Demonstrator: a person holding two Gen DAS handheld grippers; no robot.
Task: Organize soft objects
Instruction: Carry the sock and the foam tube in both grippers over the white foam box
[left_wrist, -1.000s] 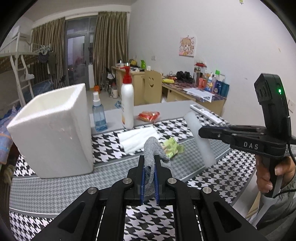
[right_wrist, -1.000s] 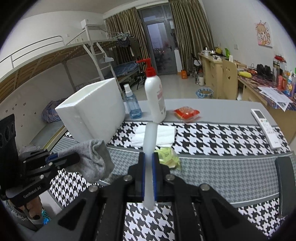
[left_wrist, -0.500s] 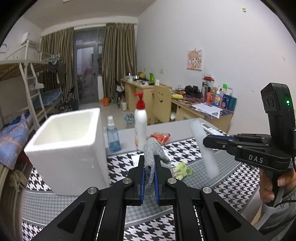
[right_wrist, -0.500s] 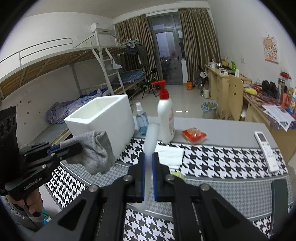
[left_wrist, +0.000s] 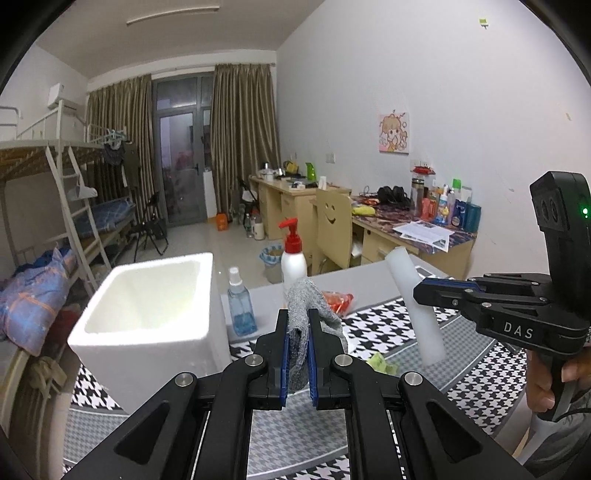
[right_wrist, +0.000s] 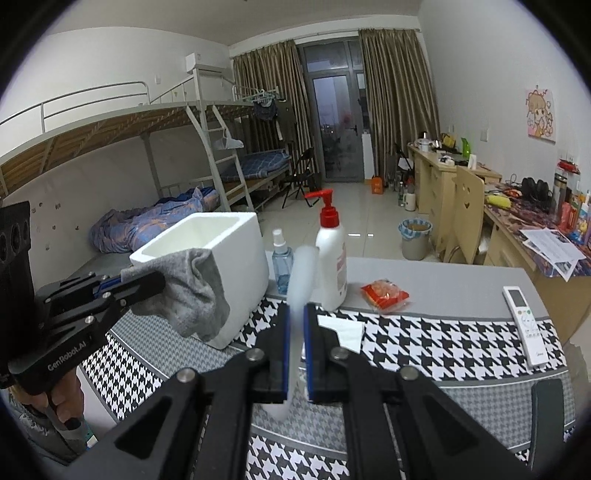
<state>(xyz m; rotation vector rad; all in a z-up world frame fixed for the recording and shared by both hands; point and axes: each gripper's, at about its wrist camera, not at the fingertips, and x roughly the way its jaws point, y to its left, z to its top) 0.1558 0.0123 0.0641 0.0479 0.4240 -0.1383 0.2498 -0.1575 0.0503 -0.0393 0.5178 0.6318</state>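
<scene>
A grey sock (left_wrist: 297, 332) is pinched in the left tool (left_wrist: 297, 363) and a white foam stick (right_wrist: 299, 295) in the right tool (right_wrist: 295, 354), both held above the table (right_wrist: 443, 284). Carrying is judged underway; next, each must be brought over the foam box (left_wrist: 147, 295) and released.

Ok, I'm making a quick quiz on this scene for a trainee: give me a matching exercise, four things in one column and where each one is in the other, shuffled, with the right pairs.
Things:
1. grey sock
2. white foam stick
3. remote
4. spray bottle

Places:
A. lying on the table near its right edge
B. clamped in the left gripper
C. standing between the foam box and the pump bottle
D. clamped in the right gripper

Pairs: 1-B, 2-D, 3-A, 4-C
</scene>
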